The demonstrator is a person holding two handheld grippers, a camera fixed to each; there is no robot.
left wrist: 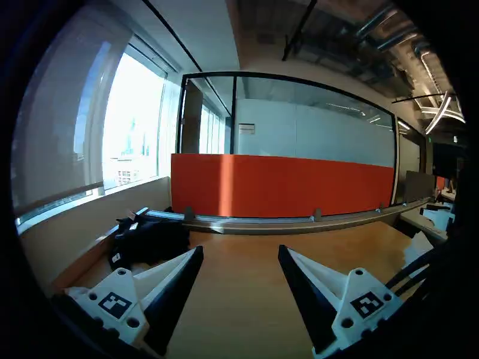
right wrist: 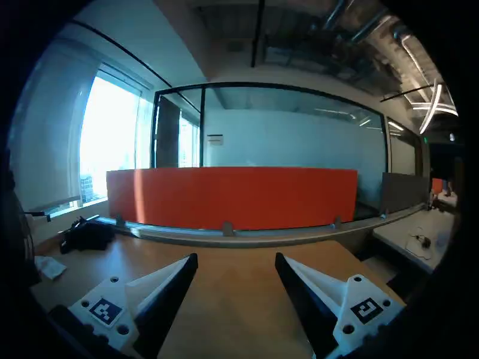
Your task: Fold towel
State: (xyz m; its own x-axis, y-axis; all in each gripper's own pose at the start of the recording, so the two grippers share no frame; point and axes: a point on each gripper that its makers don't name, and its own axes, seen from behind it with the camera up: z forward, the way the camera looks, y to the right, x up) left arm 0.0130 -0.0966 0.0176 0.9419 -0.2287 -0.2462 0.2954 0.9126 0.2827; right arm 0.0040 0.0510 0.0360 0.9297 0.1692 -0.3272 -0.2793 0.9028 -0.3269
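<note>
- While the left gripper hangs above the bare light-brown wooden desk top, its jaws stand wide apart with nothing between them; neither of its two white-and-black pointed fingers touches anything.
- The right gripper is likewise spread wide over the same desk top, holding nothing, its two fingers clear of every object.
- Each finger carries one square black-and-white marker: two in the left gripper view, two in the right gripper view.
- One white crumpled piece lies at the desk's far left edge in the right gripper view, well apart from the fingers; whether it is the towel cannot be told.
- One black soft bag sits in the desk's far left corner, near the window sill; it shows smaller in the right gripper view, just beyond the white piece.
- One long orange divider panel stands upright along the desk's far edge, also seen from the right gripper.
- One bright window runs along the left, and one glass wall rises behind the panel.
</note>
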